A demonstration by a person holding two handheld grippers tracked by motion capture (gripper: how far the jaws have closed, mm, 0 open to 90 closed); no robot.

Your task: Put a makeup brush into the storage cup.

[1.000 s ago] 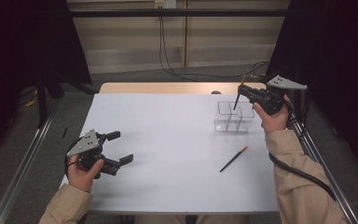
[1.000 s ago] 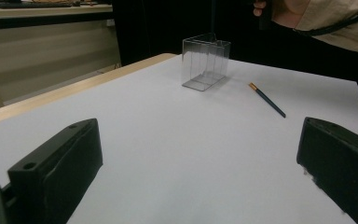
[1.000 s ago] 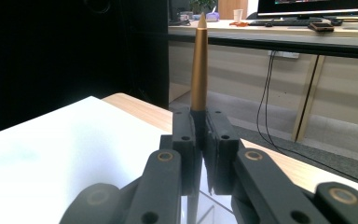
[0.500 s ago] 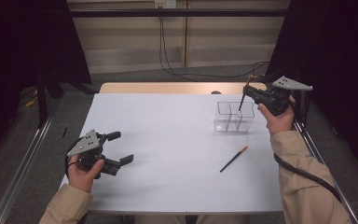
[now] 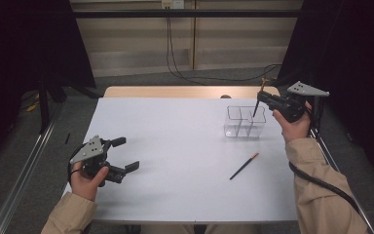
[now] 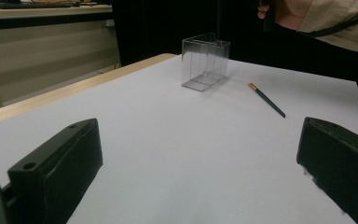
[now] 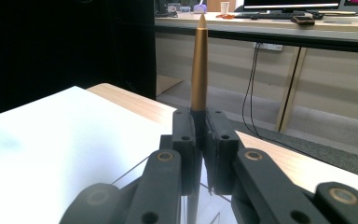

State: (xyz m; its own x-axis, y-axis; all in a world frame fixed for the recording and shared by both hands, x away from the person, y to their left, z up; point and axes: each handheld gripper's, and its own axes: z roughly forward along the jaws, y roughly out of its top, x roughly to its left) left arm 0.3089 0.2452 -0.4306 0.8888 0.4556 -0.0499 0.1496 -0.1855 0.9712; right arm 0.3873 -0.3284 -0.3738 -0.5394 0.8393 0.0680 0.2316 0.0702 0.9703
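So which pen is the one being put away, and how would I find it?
Look at the white table, then at the clear box near its far right corner. Just above that box, the right gripper pinches a pen that stands nearly upright, gold end up. The other pen lies flat on the table, closer to the person, with nothing touching it.

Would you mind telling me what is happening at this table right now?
A person works with a gripper in each hand. The right gripper is shut on a pen, holding it upright over the clear box at the table's far right. A second pen lies on the table nearer the person. The left gripper rests open at the near left, holding nothing.
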